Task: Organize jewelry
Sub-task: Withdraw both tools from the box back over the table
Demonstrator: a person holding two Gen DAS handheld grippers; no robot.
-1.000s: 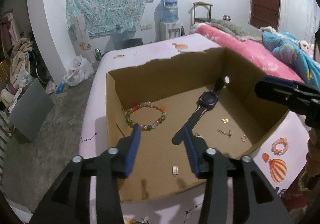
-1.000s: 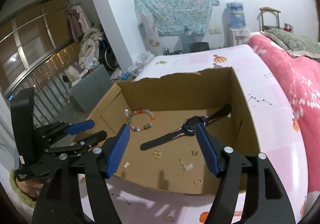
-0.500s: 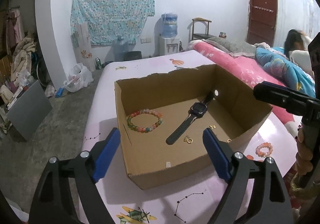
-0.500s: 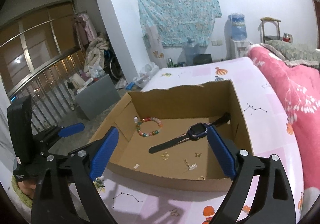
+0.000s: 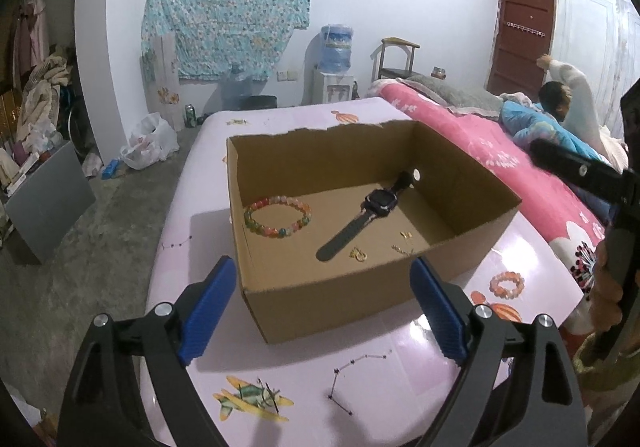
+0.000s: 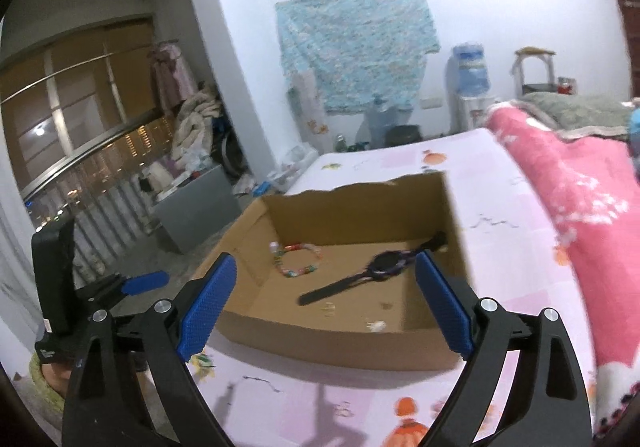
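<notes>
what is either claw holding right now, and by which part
Nothing. The left claw and right claw are both open and empty; the watch lies in the box.

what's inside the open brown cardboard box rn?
Brown cardboard box: multicoloured bead bracelet, black watch, small gold pieces. Its front wall hides the nearest floor strip.

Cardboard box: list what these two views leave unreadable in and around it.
- Small gold pieces on the cardboard box floor: too small in the left wrist view, blurred in the right.
- Box floor nearest the camera: hidden by the front wall in both views.
- Watch face: motion blur in the right wrist view.
- Pink bracelet outside the box: only in the left wrist view.
</notes>
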